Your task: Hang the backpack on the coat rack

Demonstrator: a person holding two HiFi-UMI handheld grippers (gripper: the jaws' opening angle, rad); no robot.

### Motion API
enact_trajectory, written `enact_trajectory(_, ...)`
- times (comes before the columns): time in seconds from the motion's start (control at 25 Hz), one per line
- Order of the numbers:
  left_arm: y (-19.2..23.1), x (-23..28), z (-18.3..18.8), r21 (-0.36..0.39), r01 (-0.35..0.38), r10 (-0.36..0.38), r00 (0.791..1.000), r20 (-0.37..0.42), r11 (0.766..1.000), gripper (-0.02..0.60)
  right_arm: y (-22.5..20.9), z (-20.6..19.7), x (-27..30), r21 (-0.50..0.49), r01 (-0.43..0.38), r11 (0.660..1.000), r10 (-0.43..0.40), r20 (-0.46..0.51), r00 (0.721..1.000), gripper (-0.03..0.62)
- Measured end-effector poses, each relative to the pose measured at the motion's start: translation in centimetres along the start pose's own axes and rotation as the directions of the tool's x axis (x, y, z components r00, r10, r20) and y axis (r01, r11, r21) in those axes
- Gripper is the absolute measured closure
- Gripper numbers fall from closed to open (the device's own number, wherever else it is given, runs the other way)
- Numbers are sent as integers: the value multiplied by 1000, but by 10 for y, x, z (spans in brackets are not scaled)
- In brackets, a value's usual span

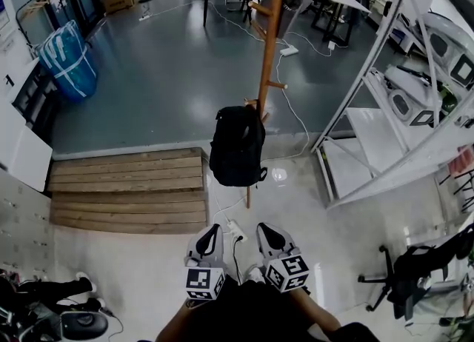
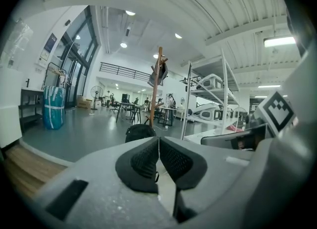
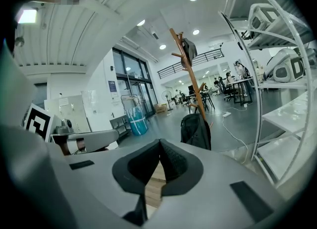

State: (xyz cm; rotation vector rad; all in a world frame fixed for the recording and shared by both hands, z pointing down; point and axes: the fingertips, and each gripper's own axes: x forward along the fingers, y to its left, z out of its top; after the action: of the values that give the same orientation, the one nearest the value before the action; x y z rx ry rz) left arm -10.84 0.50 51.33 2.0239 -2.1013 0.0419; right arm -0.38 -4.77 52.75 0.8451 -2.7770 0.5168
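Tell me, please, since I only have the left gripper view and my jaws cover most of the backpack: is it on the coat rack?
Observer: Yes. In the head view the backpack hangs against the pole of the coat rack, from one of its low pegs as far as I can tell.
Operator: Thank you. Is the right gripper carrying anything?
Observer: No. The right gripper is shut, with nothing between its jaws.
Operator: Is there anything on the floor ahead of me?
Observer: A white cable with a plug lies on the floor between you and the foot of the rack.
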Motion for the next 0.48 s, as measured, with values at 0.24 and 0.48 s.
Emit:
enact_trajectory(0.24,4,2,2,6,-7,7,1000,-8,1000,560,-2,7,3,22,5,1000,-6,15,1000,582)
enact_trajectory(0.48,2,5,1,5,8,-8,1000,-2,1000,560,-2,5,7,20,5,1000,-5,16,1000,582)
